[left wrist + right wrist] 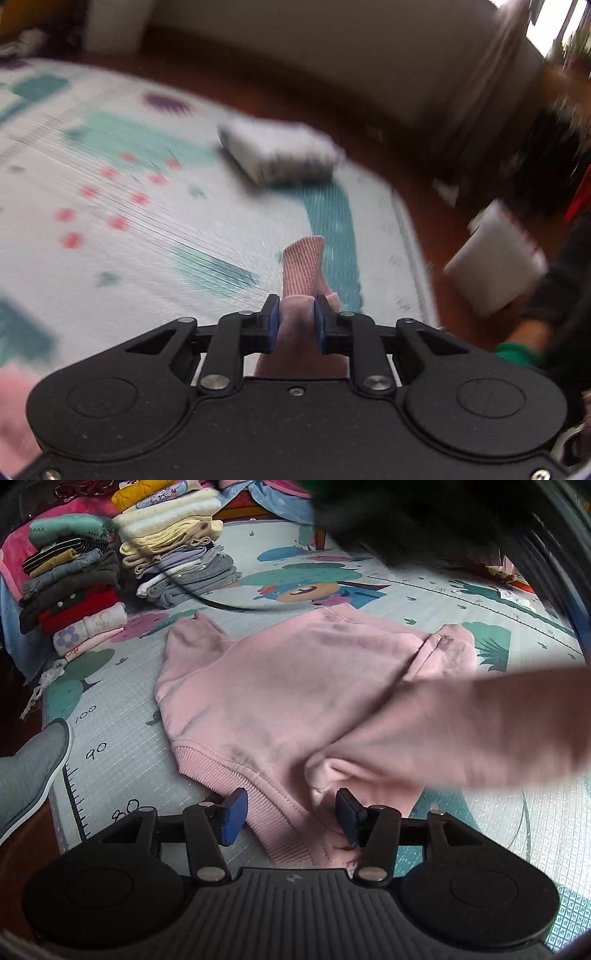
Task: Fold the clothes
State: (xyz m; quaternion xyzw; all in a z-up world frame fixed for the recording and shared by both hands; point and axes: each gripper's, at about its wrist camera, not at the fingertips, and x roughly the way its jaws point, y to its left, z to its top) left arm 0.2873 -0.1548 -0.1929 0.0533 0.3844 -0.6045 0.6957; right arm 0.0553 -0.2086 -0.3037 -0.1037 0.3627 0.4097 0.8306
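Lifting the sleeve cuff [303, 264] clamped in your left tool [295, 320], you risk dragging the pink sweatshirt [280, 686] askew: right tool [290, 814] stands apart over the hem, pinning nothing.

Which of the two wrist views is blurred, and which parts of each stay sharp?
Left wrist view: play mat and room streaked with motion blur, left gripper and pink sleeve cuff sharp. Right wrist view: mostly sharp, folded clothes clear; only the lifted sleeve is smeared.
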